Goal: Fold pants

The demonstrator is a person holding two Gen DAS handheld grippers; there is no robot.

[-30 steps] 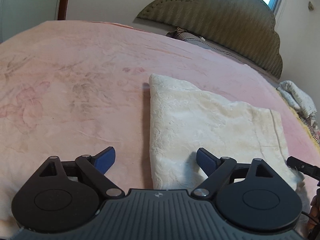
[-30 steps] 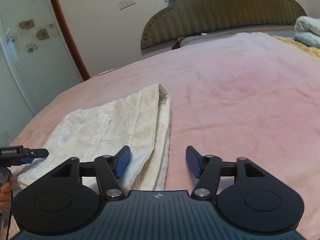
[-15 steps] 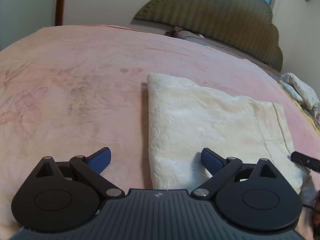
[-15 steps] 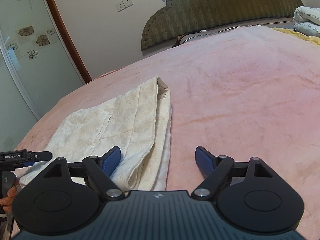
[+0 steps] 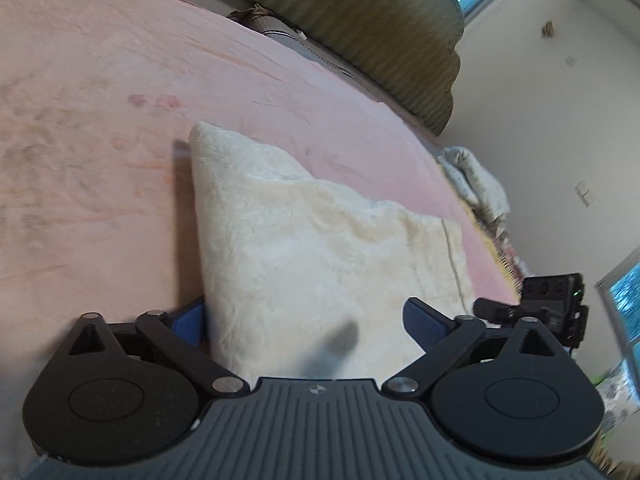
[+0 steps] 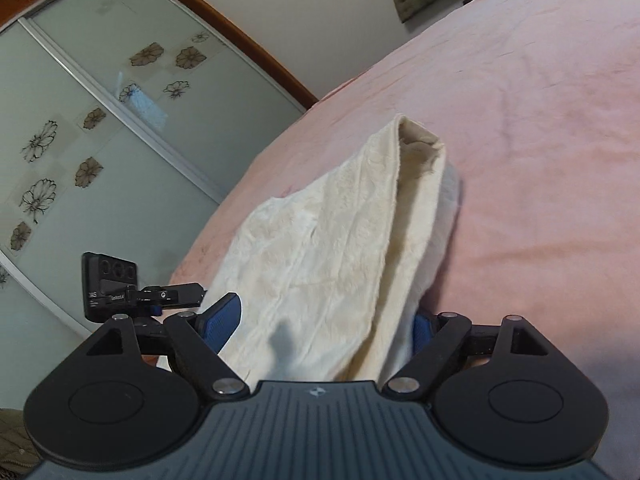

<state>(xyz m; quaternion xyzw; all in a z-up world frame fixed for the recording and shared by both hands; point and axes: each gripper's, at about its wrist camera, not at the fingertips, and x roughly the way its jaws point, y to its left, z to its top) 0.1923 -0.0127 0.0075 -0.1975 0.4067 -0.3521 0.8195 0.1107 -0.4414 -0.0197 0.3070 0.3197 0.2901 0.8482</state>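
Observation:
Folded cream pants (image 5: 320,248) lie on the pink bedspread (image 5: 100,140). My left gripper (image 5: 306,320) straddles their near end and its jaws are opening. One blue pad (image 5: 188,320) sits beside the cloth's left edge, the other on top of it. In the right wrist view the pants (image 6: 340,240) run away from me, layered edges on the right. My right gripper (image 6: 322,322) stands wide around the same near end, its right pad (image 6: 420,330) half hidden behind the fold. Neither gripper's pads squeeze the cloth. Each view shows the other gripper (image 5: 540,304) (image 6: 132,292) at its side.
An olive padded headboard (image 5: 380,20) closes the far end of the bed. A bundled quilt (image 5: 472,180) lies at the bed's right edge. Frosted sliding doors with flower prints (image 6: 100,140) stand to the left of the bed.
Both grippers have pushed forward and tilted, and the pants' near end now lies between each pair of fingers. Both pairs of jaws stand wider than a second ago.

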